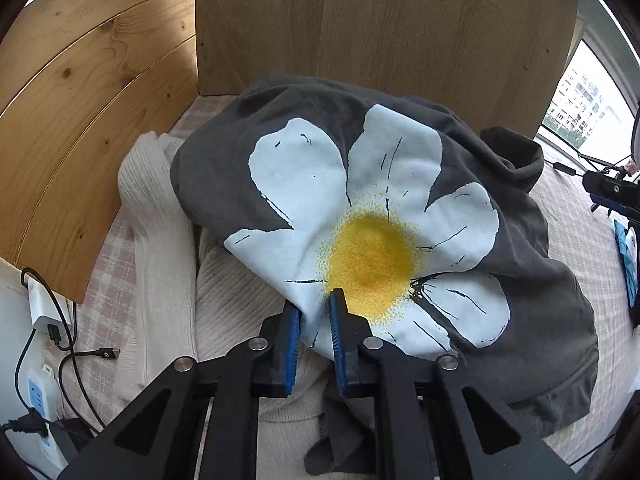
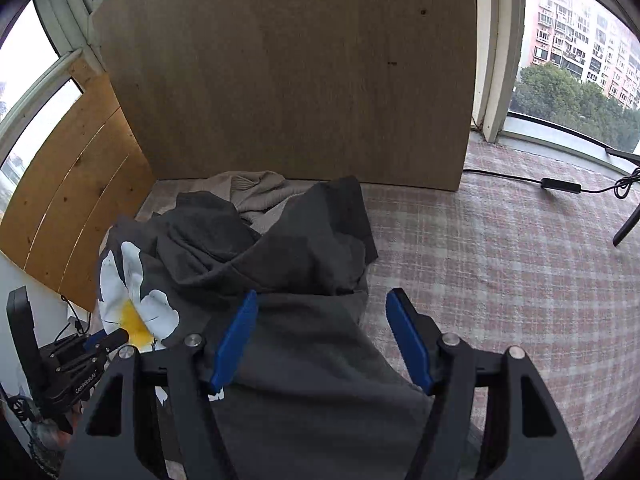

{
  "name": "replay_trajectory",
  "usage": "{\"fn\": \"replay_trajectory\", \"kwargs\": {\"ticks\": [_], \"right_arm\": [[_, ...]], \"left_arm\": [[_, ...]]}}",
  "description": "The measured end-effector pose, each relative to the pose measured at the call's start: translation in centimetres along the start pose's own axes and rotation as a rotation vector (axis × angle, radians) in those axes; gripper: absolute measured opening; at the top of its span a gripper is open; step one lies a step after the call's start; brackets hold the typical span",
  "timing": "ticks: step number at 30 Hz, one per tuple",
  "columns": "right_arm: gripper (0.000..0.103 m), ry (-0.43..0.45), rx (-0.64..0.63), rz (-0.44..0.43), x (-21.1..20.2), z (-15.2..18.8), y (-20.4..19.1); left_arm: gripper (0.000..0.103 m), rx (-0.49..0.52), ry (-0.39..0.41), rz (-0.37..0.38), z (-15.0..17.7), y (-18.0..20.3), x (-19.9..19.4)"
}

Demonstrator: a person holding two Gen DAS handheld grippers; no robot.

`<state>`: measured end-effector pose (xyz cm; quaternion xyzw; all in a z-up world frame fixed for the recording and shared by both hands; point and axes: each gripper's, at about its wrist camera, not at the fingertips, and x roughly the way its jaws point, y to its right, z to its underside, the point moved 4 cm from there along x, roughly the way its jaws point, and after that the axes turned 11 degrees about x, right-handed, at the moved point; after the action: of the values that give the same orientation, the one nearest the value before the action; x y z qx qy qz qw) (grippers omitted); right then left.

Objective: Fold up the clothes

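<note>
Left wrist view: grey sweatshirt (image 1: 532,280) with a large white daisy print and speckled yellow centre lies bunched over a cream ribbed knit (image 1: 160,216), both on a pink-checked cloth (image 1: 104,248) covering the surface. The left gripper (image 1: 316,304) has its jaws narrow, blue ribbed pads closed on a fold of the printed fabric just below the yellow centre. The fabric looks soft and heavy and drapes in thick folds. Left of the sweatshirt stand pine boards (image 1: 80,120), with a white power strip (image 1: 38,396) and black cables beneath them; a plain wooden panel (image 1: 380,28) stands behind the sweatshirt.

Right wrist view: the right gripper (image 2: 324,308) has its jaws wide, straddling a plain grey stretch of the sweatshirt (image 2: 304,360) without pinching it. Beyond, the garment is heaped against the cream knit. The checked cloth (image 2: 500,260) right of the sweatshirt lies bare.

Judgement: the step in hand appears to be picking up and spreading the garment, folding not yet begun. Next move likely calls for the right jaws to close on the fabric, then both grippers to draw it flat
</note>
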<state>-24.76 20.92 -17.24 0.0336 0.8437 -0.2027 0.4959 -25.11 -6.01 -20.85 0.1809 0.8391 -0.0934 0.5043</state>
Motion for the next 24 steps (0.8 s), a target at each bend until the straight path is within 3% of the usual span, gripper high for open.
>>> {"fn": "replay_trajectory", "kwargs": {"ticks": [2, 5, 6, 8, 9, 12, 17, 21, 24], "right_arm": [[0.066, -0.065, 0.023, 0.015, 3.4, -0.9, -1.4], [0.063, -0.137, 0.075, 0.018, 7.1, -0.6, -2.5], [0.041, -0.151, 0.086, 0.011, 7.9, -0.4, -2.8], [0.007, -0.139, 0.07, -0.016, 7.4, 0.3, -3.5], [0.007, -0.127, 0.059, -0.029, 6.9, 0.7, -3.8], [0.006, -0.021, 0.011, -0.055, 1.9, 1.2, -3.4], [0.005, 0.177, 0.021, -0.105, -11.6, 2.5, 1.2], [0.005, 0.315, 0.057, 0.014, -22.3, 6.3, 7.3], [0.007, 0.322, 0.144, 0.247, -26.8, 11.2, 14.8]], "left_arm": [[0.01, -0.002, 0.013, 0.009, 1.2, -0.4, -1.7], [0.005, 0.019, 0.021, -0.037, 2.9, -1.1, -3.8], [0.005, 0.019, 0.025, -0.05, 3.4, -1.5, -4.5], [0.005, 0.01, 0.031, -0.072, 4.3, -2.5, -5.8], [0.005, 0.004, 0.034, -0.079, 4.8, -2.9, -6.4], [0.005, -0.014, 0.044, -0.087, 5.4, -4.1, -7.8], [0.006, -0.002, 0.063, -0.069, 4.9, -4.9, -8.3], [0.006, 0.046, 0.078, -0.015, 4.3, -3.3, -8.5], [0.011, 0.114, 0.081, 0.032, 3.8, -0.8, -8.4]]}}
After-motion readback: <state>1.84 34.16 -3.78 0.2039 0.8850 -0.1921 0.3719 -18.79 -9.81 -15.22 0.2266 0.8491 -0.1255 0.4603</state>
